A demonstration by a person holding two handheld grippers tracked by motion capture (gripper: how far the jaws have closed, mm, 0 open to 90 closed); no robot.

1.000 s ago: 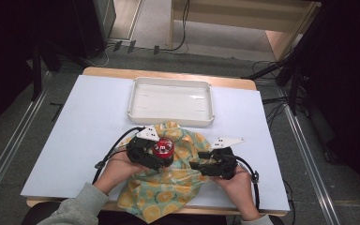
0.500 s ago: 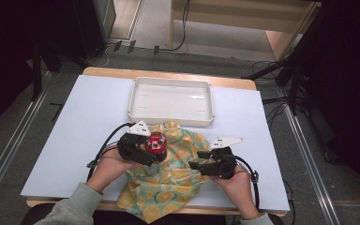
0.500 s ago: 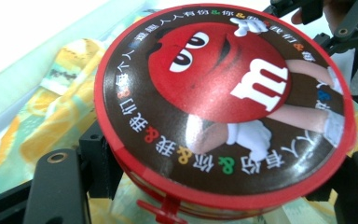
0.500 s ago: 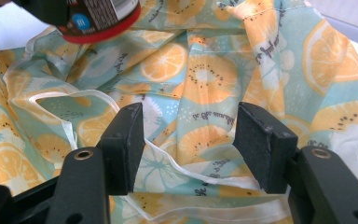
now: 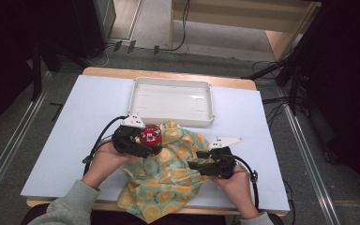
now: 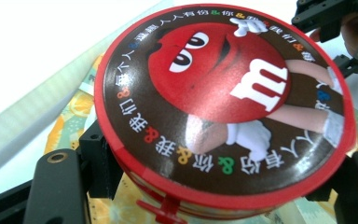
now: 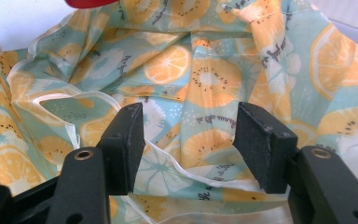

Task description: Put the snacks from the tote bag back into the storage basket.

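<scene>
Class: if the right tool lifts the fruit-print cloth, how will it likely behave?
The cloth lies in soft folds and wrinkles, so it would probably droop and bunch. It looks thin, so likely light. The open right tool straddles a loose fold, which might slip from a shallow pinch.

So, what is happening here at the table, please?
A person works with a gripper in each hand. The left gripper is shut on a round red M&M's tin, above the edge of a lemon-print cloth bag. The right gripper is open, with its jaws on either side of a fold of the bag. A white tray stands behind the bag with nothing in it.
</scene>
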